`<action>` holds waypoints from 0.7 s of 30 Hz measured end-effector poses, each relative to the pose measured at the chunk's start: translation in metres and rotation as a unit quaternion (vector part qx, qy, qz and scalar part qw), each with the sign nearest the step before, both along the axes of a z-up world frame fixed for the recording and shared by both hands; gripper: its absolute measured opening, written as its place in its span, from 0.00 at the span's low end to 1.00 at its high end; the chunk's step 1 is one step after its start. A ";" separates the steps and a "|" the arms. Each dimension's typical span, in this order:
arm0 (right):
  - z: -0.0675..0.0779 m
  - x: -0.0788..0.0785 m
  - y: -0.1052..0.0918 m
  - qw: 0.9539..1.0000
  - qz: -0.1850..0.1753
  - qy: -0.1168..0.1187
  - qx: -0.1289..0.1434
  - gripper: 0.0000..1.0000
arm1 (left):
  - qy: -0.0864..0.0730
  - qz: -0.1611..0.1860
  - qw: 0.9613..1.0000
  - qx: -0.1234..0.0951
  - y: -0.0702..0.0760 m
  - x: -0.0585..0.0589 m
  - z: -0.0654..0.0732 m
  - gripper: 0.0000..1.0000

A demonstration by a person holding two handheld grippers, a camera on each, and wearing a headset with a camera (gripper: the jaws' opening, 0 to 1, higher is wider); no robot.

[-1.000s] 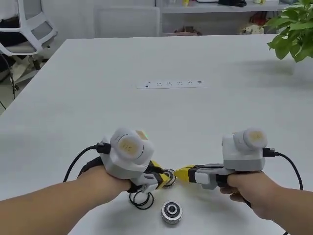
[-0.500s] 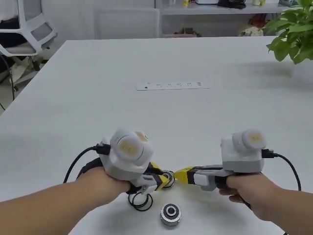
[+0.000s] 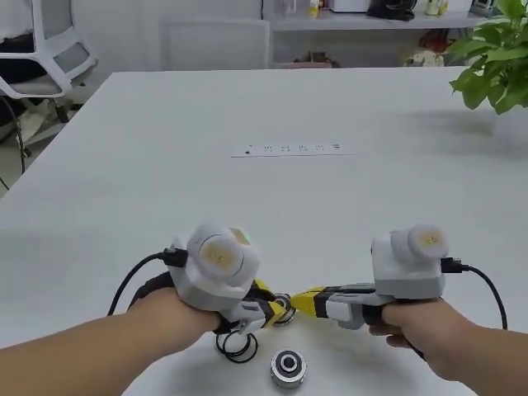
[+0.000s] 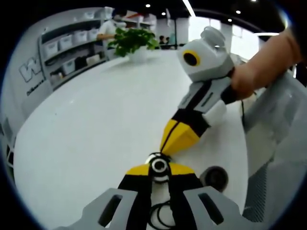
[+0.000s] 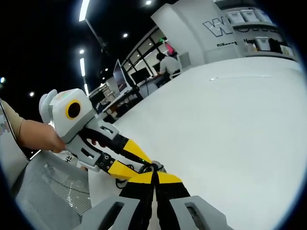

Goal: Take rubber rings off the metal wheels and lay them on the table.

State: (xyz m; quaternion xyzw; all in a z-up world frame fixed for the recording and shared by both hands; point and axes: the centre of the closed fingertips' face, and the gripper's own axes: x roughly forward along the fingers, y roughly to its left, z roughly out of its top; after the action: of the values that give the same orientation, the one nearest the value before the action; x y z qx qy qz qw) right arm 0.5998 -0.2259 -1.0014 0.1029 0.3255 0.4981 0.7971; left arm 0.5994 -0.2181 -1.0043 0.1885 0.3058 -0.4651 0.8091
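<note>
My left tongs (image 3: 271, 308) grip a wheel (image 4: 159, 165); my right tongs (image 5: 154, 173), pressed narrow, meet its edge. Loose rings (image 3: 238, 342) lie on the worktop (image 3: 330, 206).

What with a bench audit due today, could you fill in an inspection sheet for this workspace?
Surface: white table, no spills or marks seen.
Job's things: one metal wheel clamped in the left claw; a second wheel lies flat on the table; black rubber rings lie beside it.
Clutter: a power strip mid-table.
Grippers: left claw shut on the wheel; right claw has its jaws together, tip against that wheel; whether it pinches a ring is unclear.
Cables: black cables run from both grippers back toward the person.
Surroundings: potted plant at the far right, chair and shelves beyond the table.
</note>
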 end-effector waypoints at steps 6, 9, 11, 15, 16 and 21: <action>0.000 0.000 0.000 1.000 0.003 -0.001 -0.003 0.00 | 0.000 -0.001 1.000 0.000 0.000 0.000 0.000 0.12; -0.001 0.000 0.000 1.000 0.003 -0.001 -0.004 0.00 | 0.000 -0.001 1.000 0.001 0.000 0.000 0.000 0.12; 0.000 0.000 0.000 1.000 0.003 -0.001 -0.004 0.00 | 0.000 -0.001 1.000 0.000 0.000 0.000 0.000 0.12; -0.001 0.000 0.000 1.000 0.003 0.000 -0.004 0.00 | 0.001 -0.001 1.000 0.001 0.000 0.000 0.000 0.12; -0.001 0.001 0.000 1.000 0.003 0.000 -0.004 0.00 | 0.001 -0.001 1.000 0.001 0.000 0.000 0.000 0.12; 0.000 0.001 0.000 1.000 0.003 -0.002 -0.002 0.00 | 0.001 -0.002 1.000 -0.001 0.000 0.000 0.000 0.12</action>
State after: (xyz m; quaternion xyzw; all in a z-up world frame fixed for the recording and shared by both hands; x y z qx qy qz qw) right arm 0.6004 -0.2263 -1.0019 0.0991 0.3254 0.5003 0.7963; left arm 0.5998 -0.2182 -1.0045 0.1881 0.3058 -0.4669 0.8082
